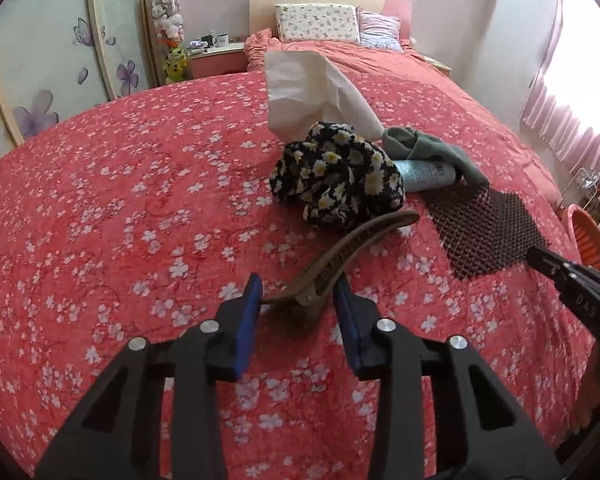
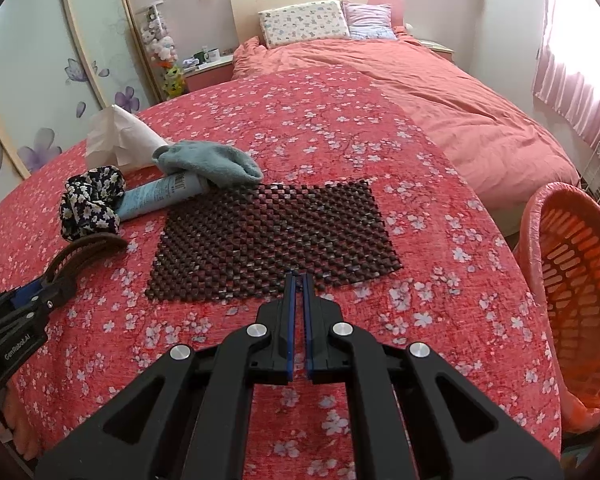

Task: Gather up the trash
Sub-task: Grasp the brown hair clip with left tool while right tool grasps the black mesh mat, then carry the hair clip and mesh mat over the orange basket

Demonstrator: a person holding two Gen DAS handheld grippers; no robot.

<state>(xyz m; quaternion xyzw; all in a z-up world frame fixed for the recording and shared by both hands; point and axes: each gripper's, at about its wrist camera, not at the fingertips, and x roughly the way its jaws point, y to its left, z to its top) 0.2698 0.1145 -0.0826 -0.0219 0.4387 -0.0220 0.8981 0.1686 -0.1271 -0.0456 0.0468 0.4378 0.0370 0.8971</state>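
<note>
Hair clip [image 1: 342,258]: on the bedspread [image 1: 120,220], hinge end between my left gripper [image 1: 298,300] pads, long axis toward one o'clock.
Left gripper: part-open, pads not pressing.
Right gripper [image 2: 298,280]: closed, empty, over the beaded mat [image 2: 276,236].
Basket [image 2: 580,264]: three o'clock of my right.
Nearer hand: left.

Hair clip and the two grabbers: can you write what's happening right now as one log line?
left gripper: open around brown hair clip | right gripper: shut, empty, at beaded mat edge | orange basket: right of bed
</note>
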